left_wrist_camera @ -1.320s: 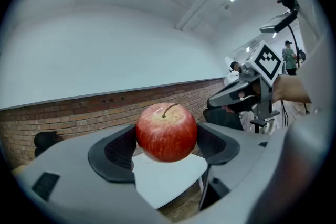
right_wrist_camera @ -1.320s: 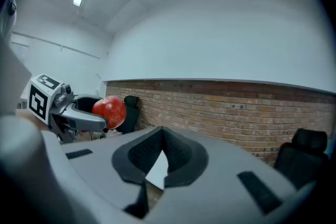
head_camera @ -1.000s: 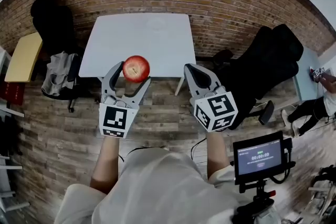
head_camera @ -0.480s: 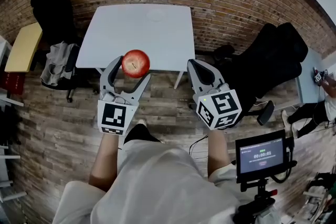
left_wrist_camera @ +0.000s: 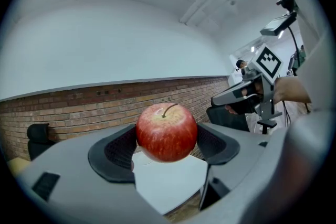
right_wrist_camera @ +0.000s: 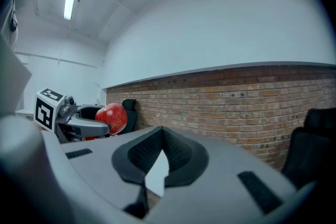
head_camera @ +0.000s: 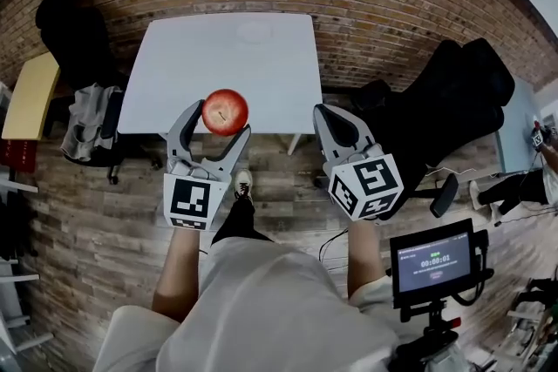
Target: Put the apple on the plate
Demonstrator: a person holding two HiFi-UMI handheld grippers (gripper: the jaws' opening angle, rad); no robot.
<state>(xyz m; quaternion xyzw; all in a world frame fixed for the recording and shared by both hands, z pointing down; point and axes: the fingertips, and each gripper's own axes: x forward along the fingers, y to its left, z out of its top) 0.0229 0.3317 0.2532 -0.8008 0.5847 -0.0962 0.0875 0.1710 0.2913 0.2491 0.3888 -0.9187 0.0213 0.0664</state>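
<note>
Clamping apple (left_wrist_camera: 167,131), left gripper (head_camera: 218,122); plate (head_camera: 255,32) in head view alone

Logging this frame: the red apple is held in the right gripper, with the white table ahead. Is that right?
No: the left gripper holds the apple, as the left gripper view shows. The rest stands: the apple is red and the white table lies ahead.

Faint plate, part-covered apple
The plate (head_camera: 254,32) at the far end of the white table (head_camera: 174,74) is barely made out; the sides of the apple (left_wrist_camera: 167,131) are covered by the left gripper (left_wrist_camera: 167,140).
</note>
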